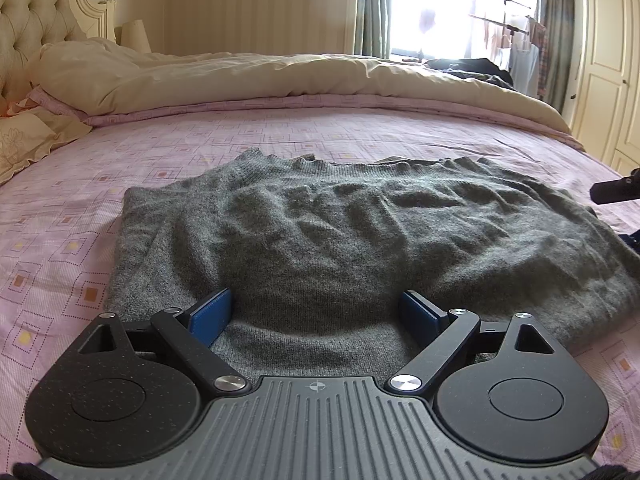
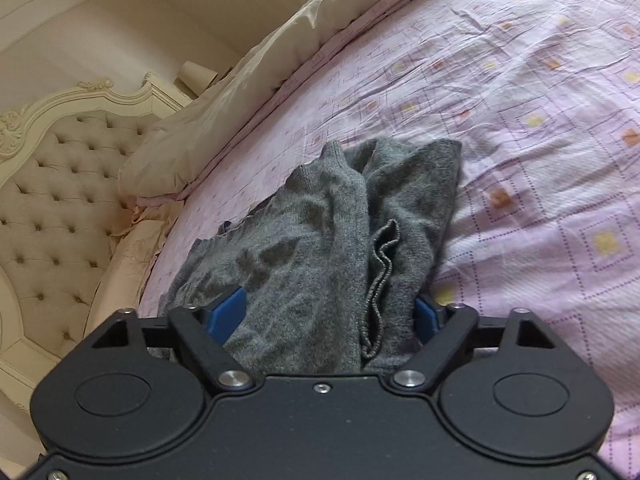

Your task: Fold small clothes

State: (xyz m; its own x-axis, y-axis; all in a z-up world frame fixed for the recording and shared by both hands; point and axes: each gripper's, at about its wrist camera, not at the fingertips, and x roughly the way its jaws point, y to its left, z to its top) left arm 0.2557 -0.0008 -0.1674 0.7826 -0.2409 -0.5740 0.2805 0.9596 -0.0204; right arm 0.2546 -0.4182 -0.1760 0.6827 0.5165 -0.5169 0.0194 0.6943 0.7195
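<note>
A grey knitted sweater lies partly folded on the pink patterned bedsheet. My left gripper is open, its blue pads wide apart, with the sweater's near edge bulging between them. In the right wrist view my right gripper is also open, and bunched folds of the same sweater with a ribbed hem fill the space between its blue pads. A dark part of the right gripper shows at the right edge of the left wrist view.
A beige duvet is heaped along the far side of the bed. A tufted cream headboard and a pillow are at the bed's head. Dark clothes lie near the bright window, and a wardrobe stands at right.
</note>
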